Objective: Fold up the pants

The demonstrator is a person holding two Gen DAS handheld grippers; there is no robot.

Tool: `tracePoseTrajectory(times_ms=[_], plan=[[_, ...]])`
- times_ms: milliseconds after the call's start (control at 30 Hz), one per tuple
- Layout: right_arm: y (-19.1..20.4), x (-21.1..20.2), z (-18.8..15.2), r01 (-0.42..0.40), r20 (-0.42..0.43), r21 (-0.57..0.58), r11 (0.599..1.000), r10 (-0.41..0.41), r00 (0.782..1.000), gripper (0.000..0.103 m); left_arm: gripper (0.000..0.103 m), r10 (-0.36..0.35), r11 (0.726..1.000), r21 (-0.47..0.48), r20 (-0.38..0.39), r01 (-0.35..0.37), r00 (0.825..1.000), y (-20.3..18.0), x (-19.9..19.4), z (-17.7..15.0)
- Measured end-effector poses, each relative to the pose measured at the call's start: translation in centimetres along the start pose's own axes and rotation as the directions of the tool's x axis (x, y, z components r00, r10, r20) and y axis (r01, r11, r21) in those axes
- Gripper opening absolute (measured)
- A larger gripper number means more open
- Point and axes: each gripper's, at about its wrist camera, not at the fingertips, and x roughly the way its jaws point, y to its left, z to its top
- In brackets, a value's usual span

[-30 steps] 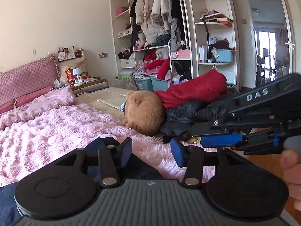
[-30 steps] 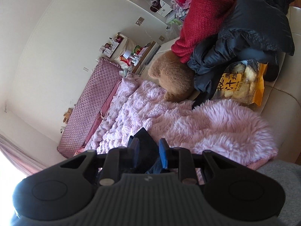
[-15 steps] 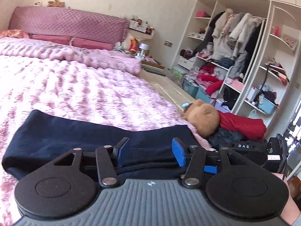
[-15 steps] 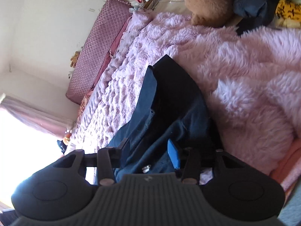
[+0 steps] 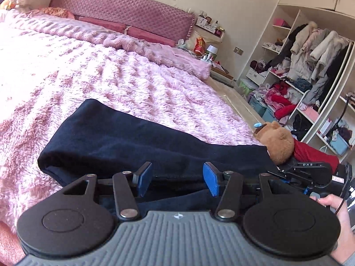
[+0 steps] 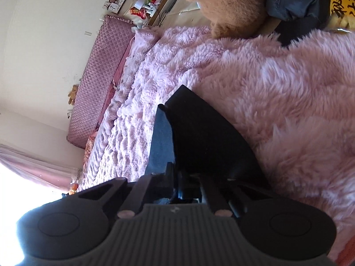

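Observation:
Dark navy pants (image 5: 137, 146) lie folded lengthwise across the pink fluffy bed cover (image 5: 88, 82). My left gripper (image 5: 177, 180) is open, its blue pads on either side of the near edge of the pants, not touching them. My right gripper (image 6: 186, 188) is shut on the pants (image 6: 199, 137) at one end; its fingers are mostly hidden in the dark cloth. The right gripper also shows in the left wrist view (image 5: 308, 173) at the right end of the pants, with a hand behind it.
A brown teddy bear (image 5: 277, 144) lies at the bed's edge beside a red garment (image 5: 310, 153) and dark jackets. A purple quilted headboard (image 5: 124, 11) is at the back. Open shelves full of clothes (image 5: 306, 66) stand to the right.
The right gripper closed on the end of the pants and moved closer to the cloth. The left gripper came lower and nearer the pants' near edge, still open.

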Motion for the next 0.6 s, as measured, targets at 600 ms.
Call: tracePoseTrajectory(times_ms=[600], plan=[[-0.9,-2.8,0.6,0.09,-0.051,-0.059,0.994,-0.093,0.994,0.018,0.061,0.021,0.989,-0.147,-0.025,-0.024,0.999,3.8,0.1,0.6]])
